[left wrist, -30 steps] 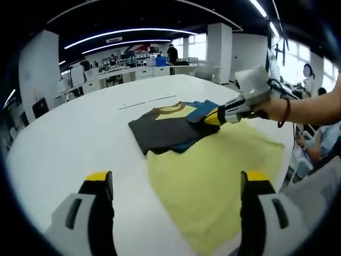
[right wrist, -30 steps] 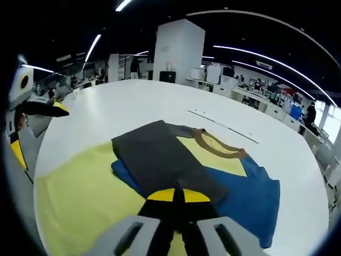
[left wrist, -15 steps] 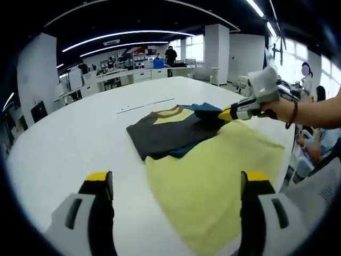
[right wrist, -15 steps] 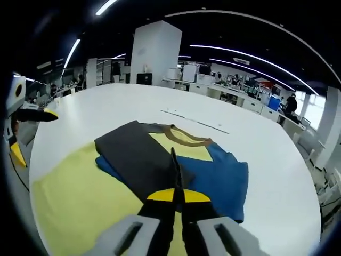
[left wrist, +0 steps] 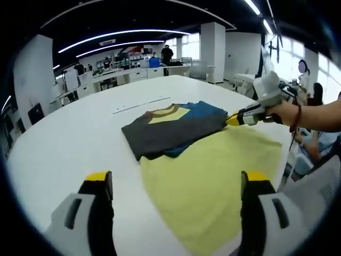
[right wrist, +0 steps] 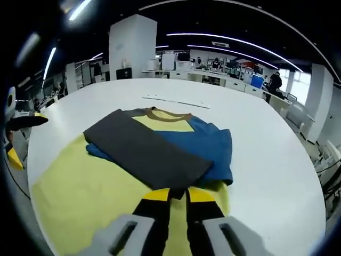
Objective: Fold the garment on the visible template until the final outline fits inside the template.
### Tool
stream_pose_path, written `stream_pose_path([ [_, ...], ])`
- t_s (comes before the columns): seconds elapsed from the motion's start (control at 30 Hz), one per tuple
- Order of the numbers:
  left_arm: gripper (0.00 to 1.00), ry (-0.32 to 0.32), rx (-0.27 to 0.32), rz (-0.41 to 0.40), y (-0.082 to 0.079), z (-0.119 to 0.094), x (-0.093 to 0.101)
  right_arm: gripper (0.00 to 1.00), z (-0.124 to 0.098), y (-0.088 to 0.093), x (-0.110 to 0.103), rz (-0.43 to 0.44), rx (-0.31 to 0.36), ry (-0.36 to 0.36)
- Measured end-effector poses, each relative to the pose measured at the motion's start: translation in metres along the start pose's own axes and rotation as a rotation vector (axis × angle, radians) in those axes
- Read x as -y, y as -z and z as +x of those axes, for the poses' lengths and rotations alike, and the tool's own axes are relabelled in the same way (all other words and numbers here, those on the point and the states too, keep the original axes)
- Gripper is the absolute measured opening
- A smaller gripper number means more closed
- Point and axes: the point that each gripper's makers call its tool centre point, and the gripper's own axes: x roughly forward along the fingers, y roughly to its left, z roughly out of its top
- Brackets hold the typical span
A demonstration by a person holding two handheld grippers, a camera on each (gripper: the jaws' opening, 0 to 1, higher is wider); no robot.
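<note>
currently lying half on the yellow template (right wrist: pixel 80 192), far edge: folded garment (right wrist: pixel 160 144), long axis crosswise. right gripper (right wrist: pixel 177 194) sitting just beside its near corner, jaws slightly parted, holding nothing. left gripper (left wrist: pixel 176 184) hovering well apart, spread wide.

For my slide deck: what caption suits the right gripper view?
Right gripper at the edge of a folded shirt lying partly on a yellow template, white table.
</note>
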Motion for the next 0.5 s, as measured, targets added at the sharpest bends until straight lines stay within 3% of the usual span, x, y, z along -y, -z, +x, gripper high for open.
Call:
stream_pose_path([
  [0.3,0.99,0.013,-0.008,-0.012,0.003,0.000,0.000,0.65,-0.007,-0.010,-0.016,-0.013,0.021,-0.118],
  [0.5,0.99,0.034,-0.022,0.001,0.006,0.000,0.001,0.84,-0.018,-0.012,-0.036,-0.060,-0.006,-0.234],
])
